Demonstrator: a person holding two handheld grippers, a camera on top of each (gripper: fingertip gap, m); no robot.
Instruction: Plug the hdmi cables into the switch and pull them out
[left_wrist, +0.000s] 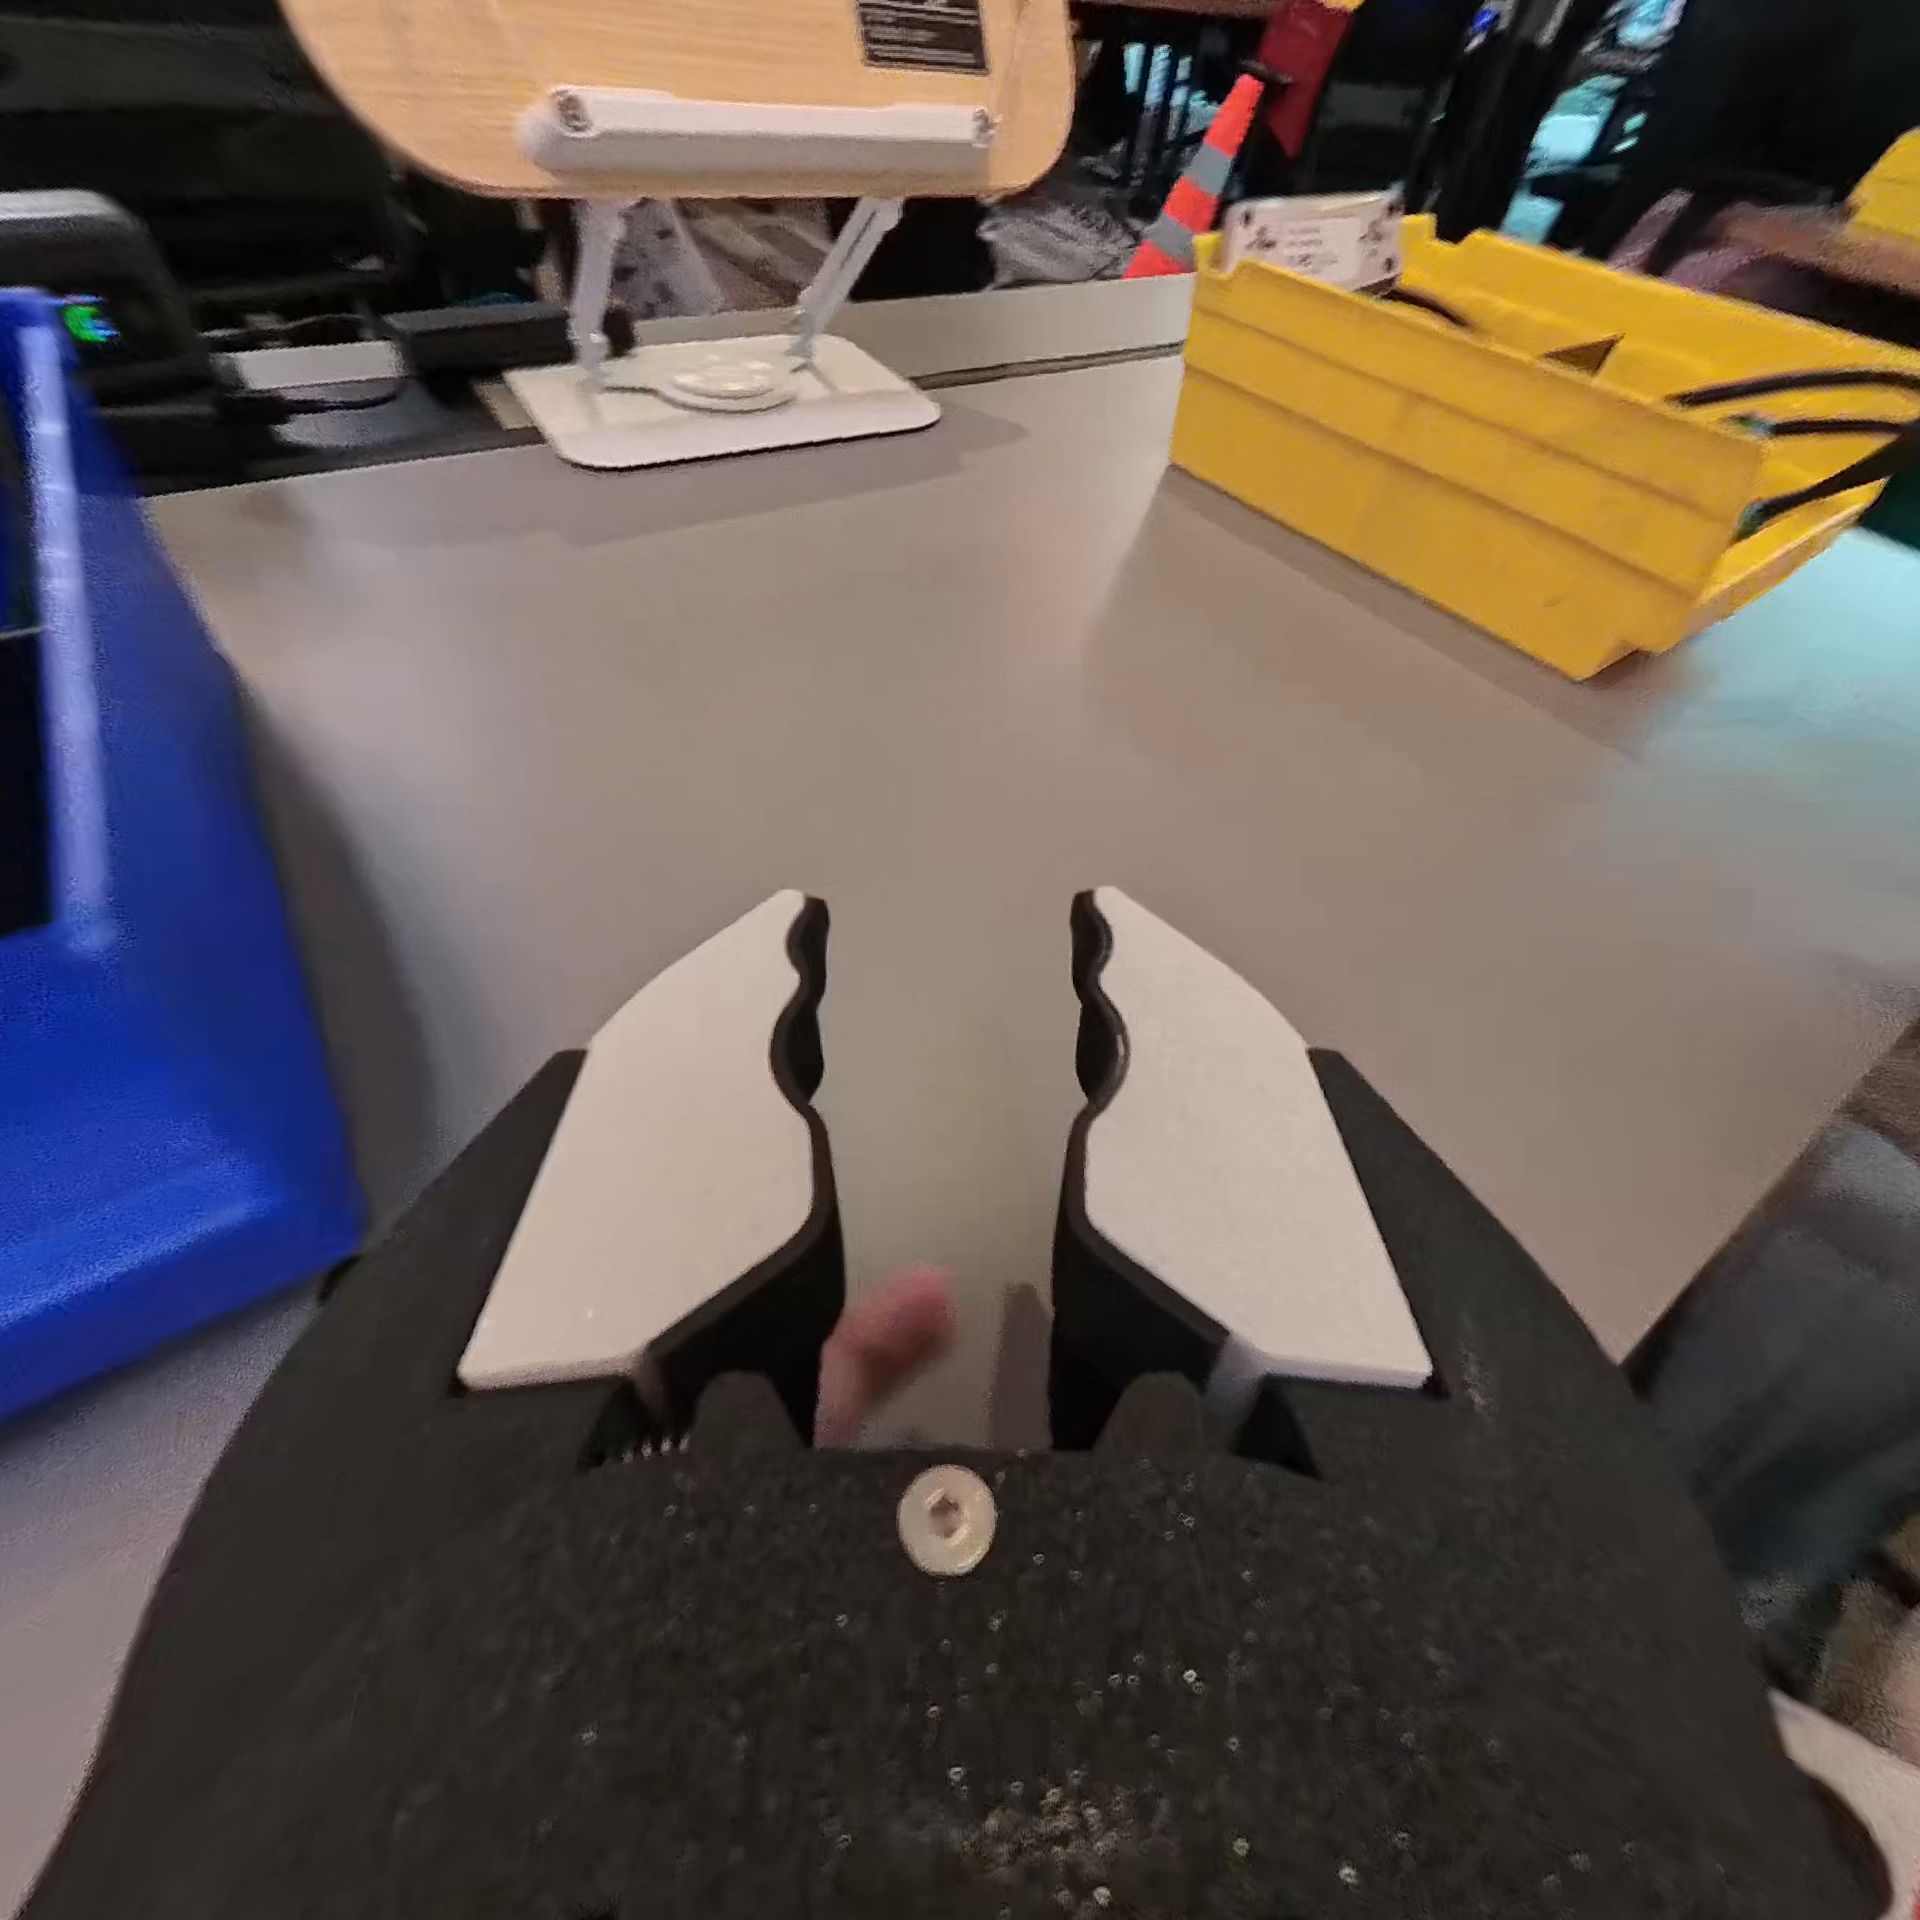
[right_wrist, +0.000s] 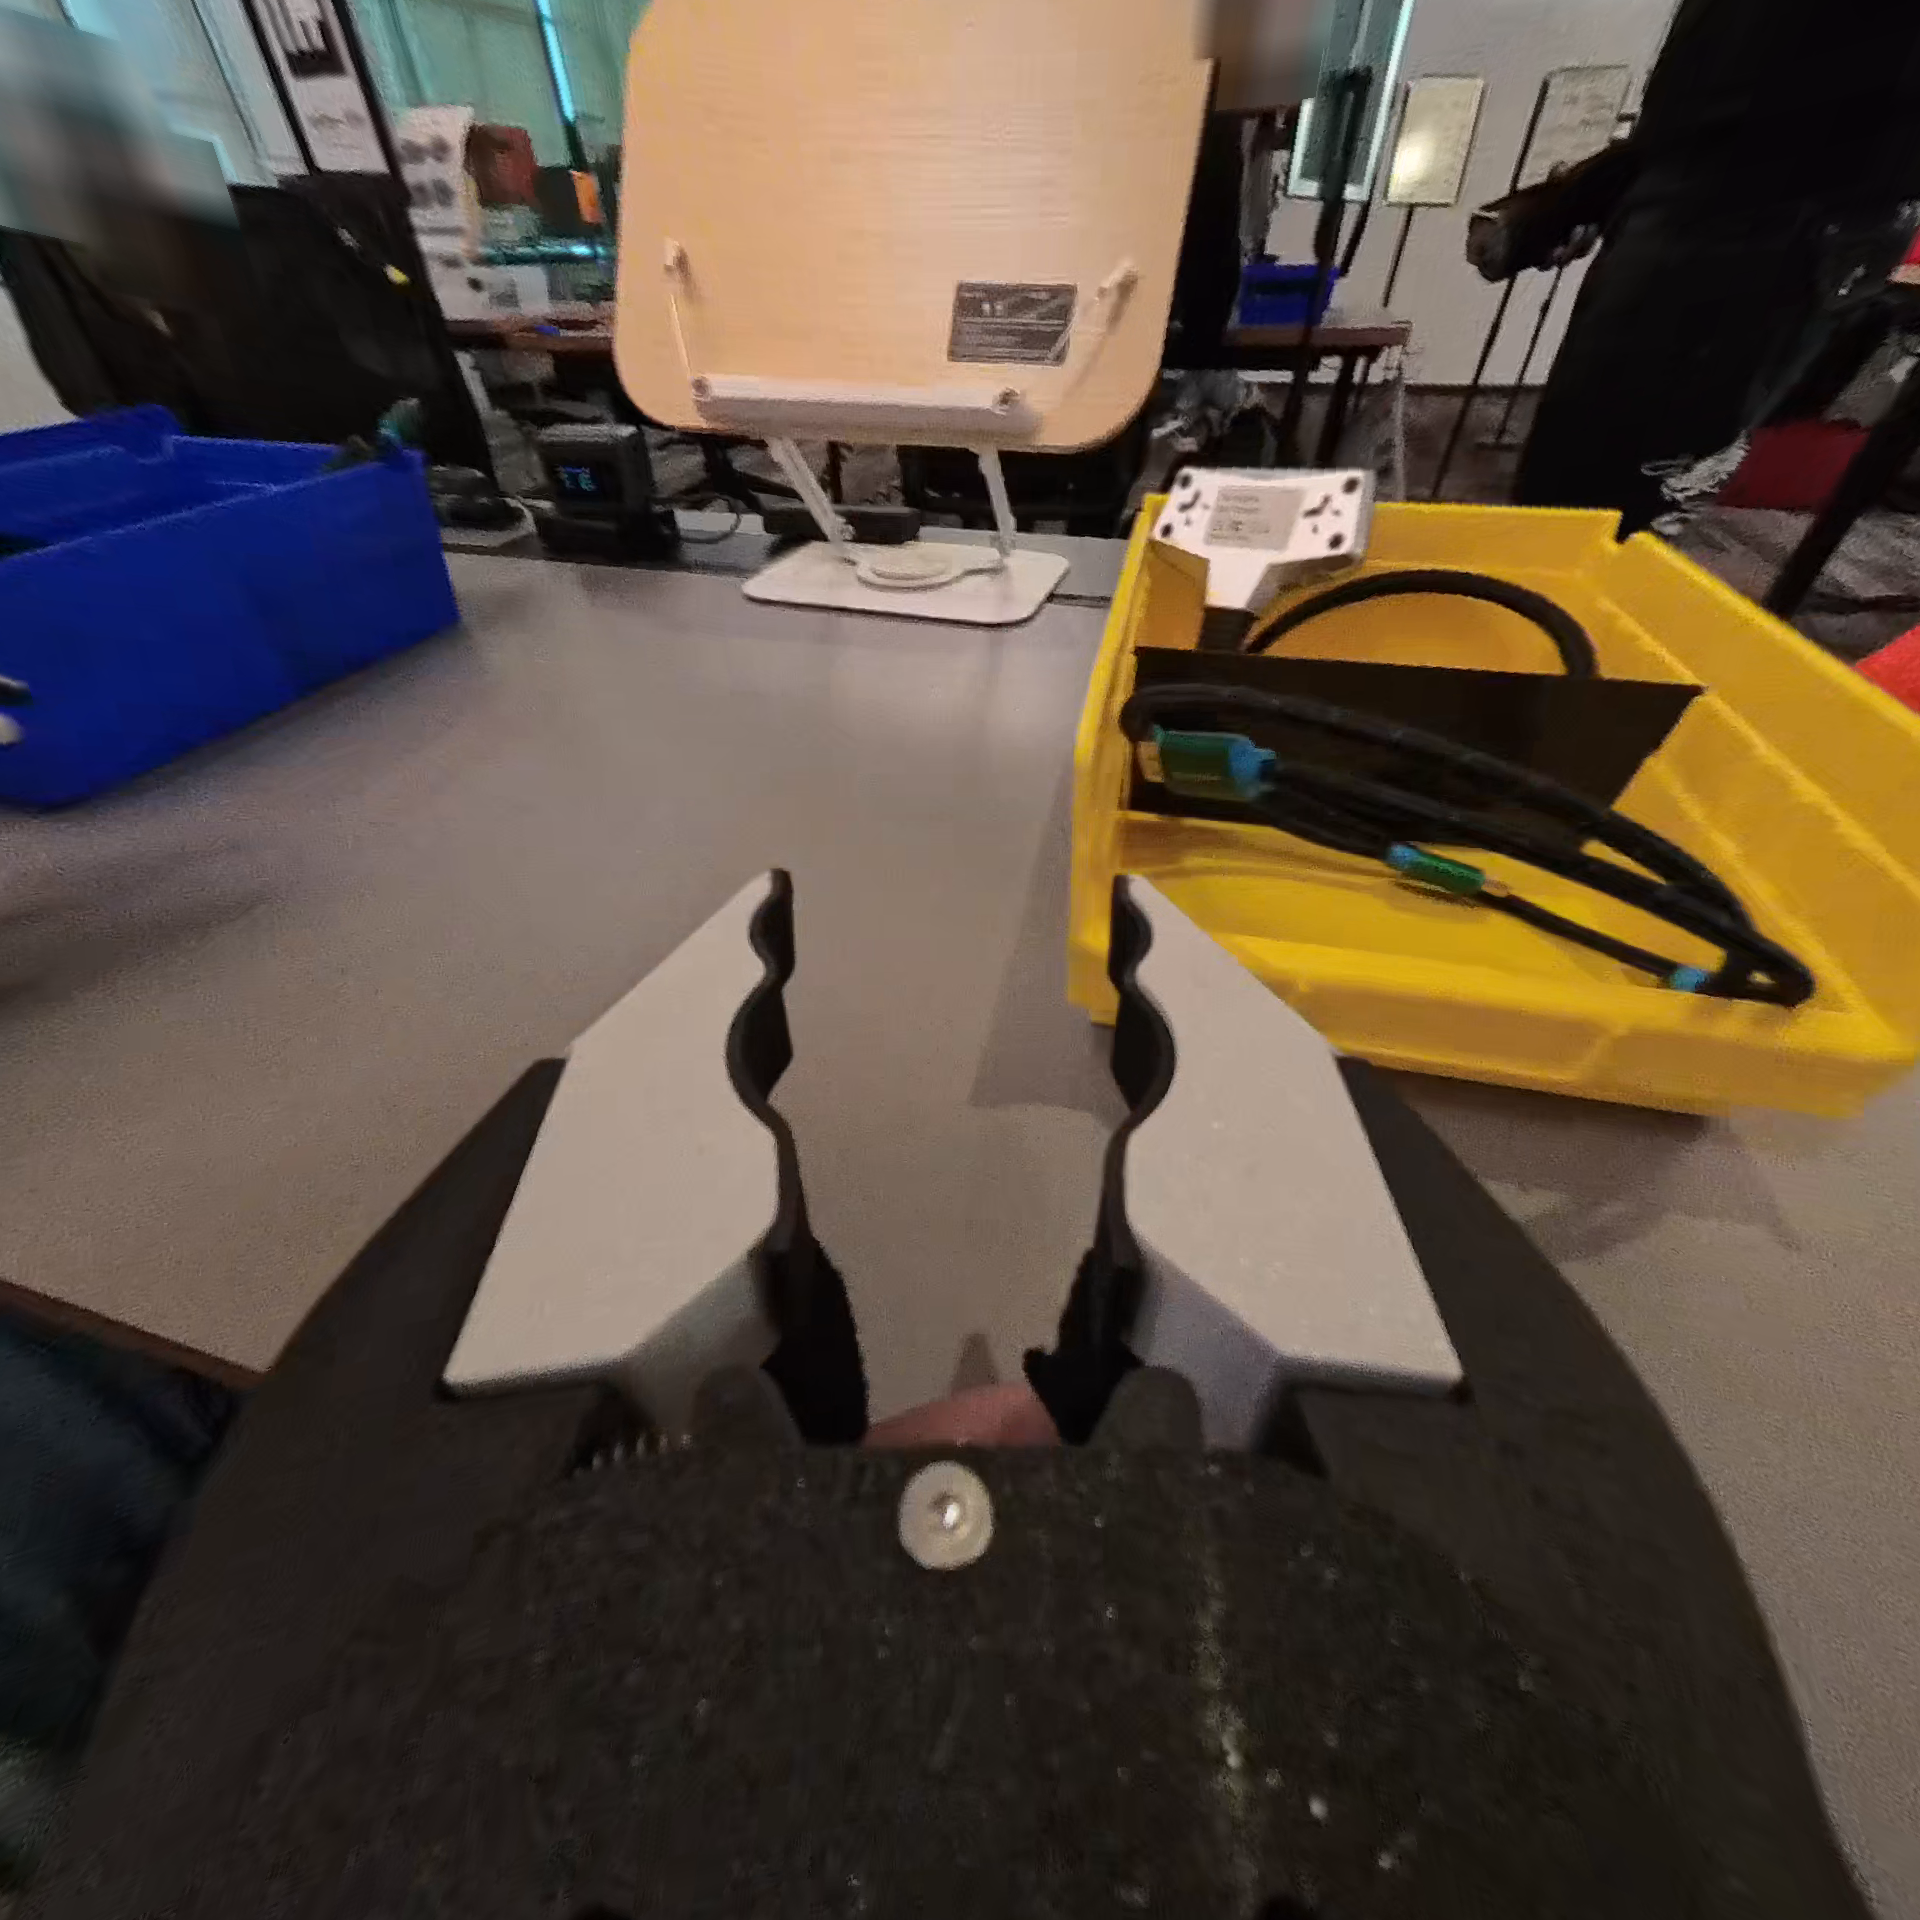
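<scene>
Mounted behind each gripper's 2 fingers, looking forward and slightly down over the flat grey tabletop (left_wrist: 831, 644). Left view set low and close to the surface; right view higher, farther back. Shared by both: yellow plastic bin (left_wrist: 1455, 499) (right_wrist: 1351, 987), blue plastic bin (left_wrist: 156, 1039) (right_wrist: 208, 623), tan wooden board on a white stand (left_wrist: 665, 94) (right_wrist: 894, 208).

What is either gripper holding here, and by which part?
Nothing. The left gripper and right gripper are both open and empty above the table; the HDMI cables lie in the yellow bin.
</scene>
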